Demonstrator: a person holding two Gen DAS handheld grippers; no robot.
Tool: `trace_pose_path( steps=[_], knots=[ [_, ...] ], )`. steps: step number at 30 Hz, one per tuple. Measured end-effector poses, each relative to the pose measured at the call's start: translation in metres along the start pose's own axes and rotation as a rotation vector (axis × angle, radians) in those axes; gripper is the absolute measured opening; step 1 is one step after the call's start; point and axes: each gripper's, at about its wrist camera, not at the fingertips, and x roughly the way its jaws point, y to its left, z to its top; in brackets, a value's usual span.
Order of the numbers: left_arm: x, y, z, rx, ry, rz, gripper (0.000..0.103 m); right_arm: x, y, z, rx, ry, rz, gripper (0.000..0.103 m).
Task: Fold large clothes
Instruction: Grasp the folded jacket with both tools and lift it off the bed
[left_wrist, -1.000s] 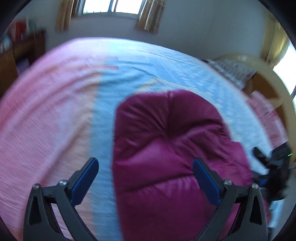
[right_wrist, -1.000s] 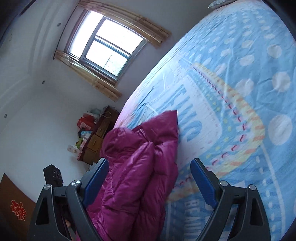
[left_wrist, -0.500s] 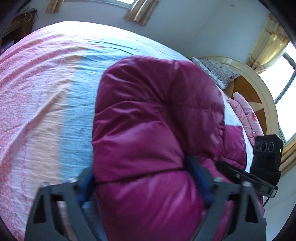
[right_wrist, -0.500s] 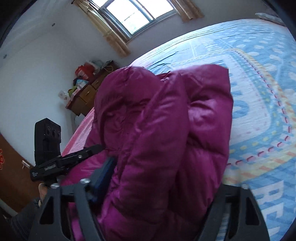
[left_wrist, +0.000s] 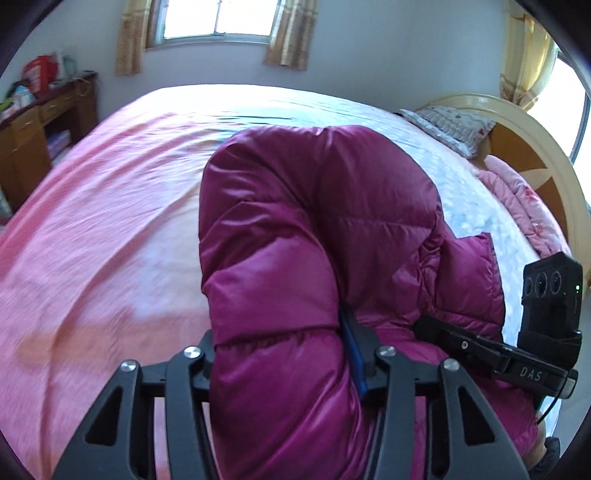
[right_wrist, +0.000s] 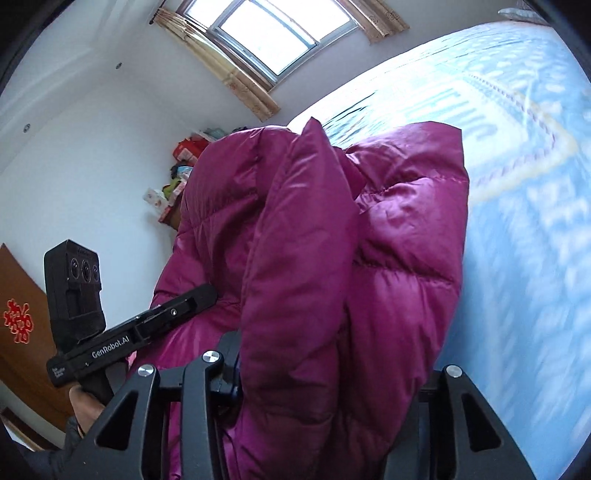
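Note:
A magenta puffer jacket (left_wrist: 317, 236) lies bunched near the foot of the bed (left_wrist: 110, 221). My left gripper (left_wrist: 280, 354) is shut on a thick fold of the jacket, which bulges up between the fingers. My right gripper (right_wrist: 332, 373) is shut on another fold of the same jacket (right_wrist: 332, 240), beside the left one. The right gripper's body shows at the right in the left wrist view (left_wrist: 517, 354). The left gripper's body shows at the left in the right wrist view (right_wrist: 122, 332). The jacket hides most fingertips.
The bed has a pink and blue cover (right_wrist: 535, 184). A pillow (left_wrist: 450, 125) and a curved headboard (left_wrist: 532, 147) are at the far right. A wooden dresser (left_wrist: 33, 136) with clutter stands left, under a window (left_wrist: 218, 18).
Both grippers have moved down onto the jacket and closed on its folds. They were open above it one second ago.

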Motion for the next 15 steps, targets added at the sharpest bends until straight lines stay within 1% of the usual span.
trace_pose_path(
  steps=[2,4,9,13,15],
  knots=[
    [-0.02,0.009,-0.014,-0.001,-0.011,0.045,0.05,0.004,0.016,-0.017,0.02,0.003,0.028,0.045],
    [-0.031,0.022,-0.021,-0.003,-0.018,0.079,0.049,0.009,0.03,-0.03,0.035,0.008,0.055,0.045],
    [-0.066,0.055,-0.046,-0.027,-0.048,0.166,0.048,0.036,0.079,-0.062,0.048,0.047,0.128,0.044],
    [-0.094,0.094,-0.069,-0.075,-0.075,0.223,0.048,0.064,0.127,-0.075,-0.009,0.096,0.16,0.044],
    [-0.107,0.116,-0.077,-0.111,-0.088,0.252,0.048,0.082,0.159,-0.081,-0.062,0.128,0.17,0.044]
  ],
)
